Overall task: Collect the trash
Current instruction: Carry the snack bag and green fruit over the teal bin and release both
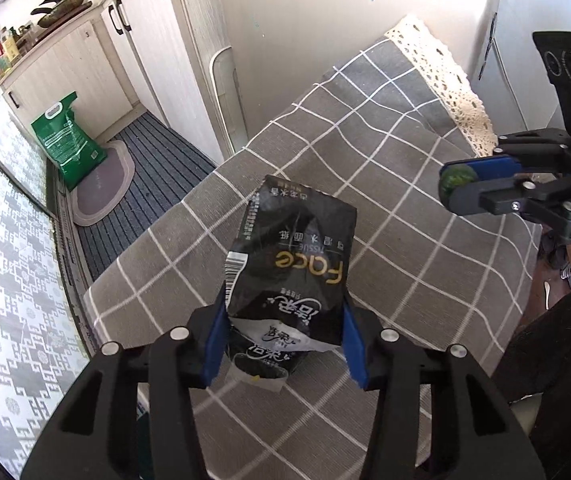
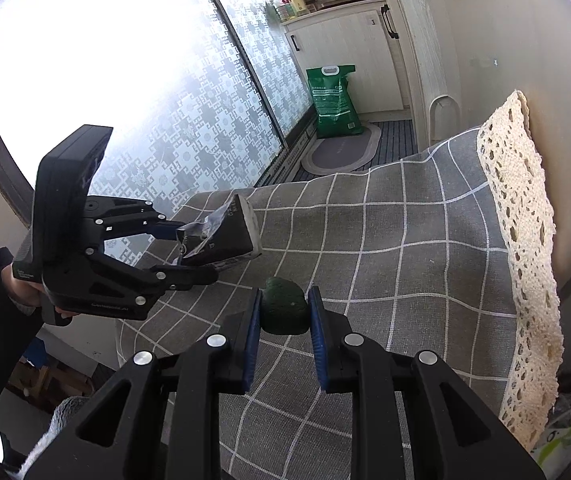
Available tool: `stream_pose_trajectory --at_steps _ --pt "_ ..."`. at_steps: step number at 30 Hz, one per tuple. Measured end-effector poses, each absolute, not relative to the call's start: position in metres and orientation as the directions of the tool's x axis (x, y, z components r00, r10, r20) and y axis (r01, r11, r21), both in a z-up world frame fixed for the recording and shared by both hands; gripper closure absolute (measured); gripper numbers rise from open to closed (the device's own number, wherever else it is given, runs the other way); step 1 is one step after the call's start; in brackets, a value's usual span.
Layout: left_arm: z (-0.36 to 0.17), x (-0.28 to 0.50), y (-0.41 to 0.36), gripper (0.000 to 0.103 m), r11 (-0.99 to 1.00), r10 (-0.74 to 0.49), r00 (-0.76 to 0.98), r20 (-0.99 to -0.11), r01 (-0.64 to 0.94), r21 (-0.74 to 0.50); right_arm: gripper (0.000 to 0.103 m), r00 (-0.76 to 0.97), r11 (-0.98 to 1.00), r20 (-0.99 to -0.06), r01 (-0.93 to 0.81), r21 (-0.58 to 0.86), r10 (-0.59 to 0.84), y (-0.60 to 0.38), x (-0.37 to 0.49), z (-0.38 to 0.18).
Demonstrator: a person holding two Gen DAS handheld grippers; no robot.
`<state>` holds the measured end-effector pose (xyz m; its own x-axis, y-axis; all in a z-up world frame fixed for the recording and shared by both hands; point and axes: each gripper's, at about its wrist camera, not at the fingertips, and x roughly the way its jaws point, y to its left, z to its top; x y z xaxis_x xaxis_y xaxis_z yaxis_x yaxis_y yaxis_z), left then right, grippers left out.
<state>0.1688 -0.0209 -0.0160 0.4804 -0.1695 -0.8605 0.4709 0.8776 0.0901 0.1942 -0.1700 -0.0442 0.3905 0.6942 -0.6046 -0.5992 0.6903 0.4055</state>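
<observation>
Our left gripper [image 1: 285, 344] squeezes a black tissue pack [image 1: 291, 256], held up over the grey checked cloth [image 1: 385, 168]. Our right gripper [image 2: 284, 336] pinches a dark green lump [image 2: 285, 312], also above the cloth, near its lace edge [image 2: 525, 240].

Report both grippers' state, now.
Left gripper: shut on black tissue pack.
Right gripper: shut on dark green piece.
</observation>
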Motion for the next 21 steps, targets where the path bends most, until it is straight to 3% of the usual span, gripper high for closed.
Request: stream_pose_trajectory --at_steps 11,21 --pt "0.001 0.118 -0.031 0.051 0.928 -0.144 0.533 -0.834 0.366 0.073 0.08 0.393 0.695 -0.625 -0.624 0.358 0.675 -0.185 0.179 -0.041" --pt "-0.022 0.101 0.012 0.051 0.975 -0.186 0.588 -0.787 0.21 -0.074 0.08 0.398 0.7 -0.659 -0.656 0.282 0.638 -0.16 0.171 -0.044"
